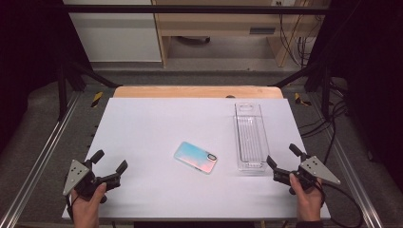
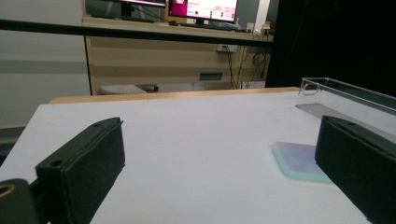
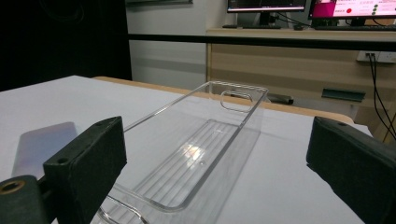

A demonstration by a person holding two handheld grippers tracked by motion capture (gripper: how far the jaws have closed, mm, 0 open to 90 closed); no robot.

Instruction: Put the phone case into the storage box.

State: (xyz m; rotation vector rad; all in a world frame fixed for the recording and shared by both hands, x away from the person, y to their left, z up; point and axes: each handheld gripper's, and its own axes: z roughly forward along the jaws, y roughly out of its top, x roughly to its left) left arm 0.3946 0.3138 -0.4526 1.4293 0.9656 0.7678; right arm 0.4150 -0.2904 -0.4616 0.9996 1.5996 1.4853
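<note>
Open-jawed left gripper lower left, right gripper lower right, both empty; mid-frame phone, flat, slick, likely best pinched across long edges; clear tray beside.

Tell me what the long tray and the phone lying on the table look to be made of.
Long tray: clear rigid plastic, probably acrylic; the white table shows through its walls, the ribbed floor catches a glint, and a handle slot is cut in its end wall.

Phone: its upturned face looks like a glossy, iridescent case, pastel blue to pink, likely plastic or glass; the dark patch at one corner looks like the camera.
</note>
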